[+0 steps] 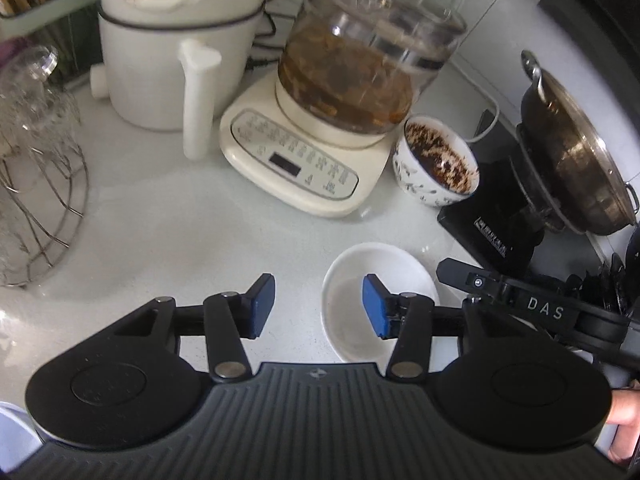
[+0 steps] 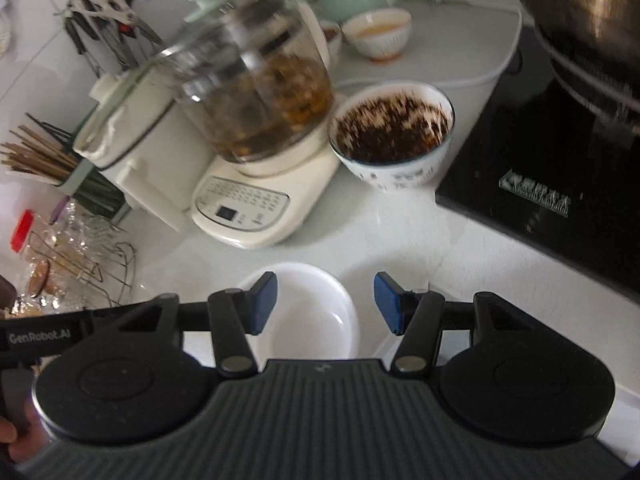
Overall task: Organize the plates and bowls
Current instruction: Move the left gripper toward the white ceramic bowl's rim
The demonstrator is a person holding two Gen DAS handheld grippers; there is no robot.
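A small empty white bowl point(image 1: 380, 280) sits on the white counter; it also shows in the right wrist view point(image 2: 308, 312). My left gripper point(image 1: 318, 304) is open and empty, its right pad over the bowl's left part. My right gripper point(image 2: 326, 306) is open and empty, its left pad over the bowl. A patterned bowl with dark residue point(image 1: 436, 164) stands behind, beside the kettle base; it also shows in the right wrist view point(image 2: 394, 136). A further white bowl point(image 2: 378, 34) stands at the back.
A glass kettle on a cream base point(image 1: 320, 140), a white pot point(image 1: 160, 60), a wire rack with glassware point(image 1: 36, 168), a black induction hob point(image 2: 552, 168) carrying a steel pan point(image 1: 572, 152), chopsticks point(image 2: 36, 156).
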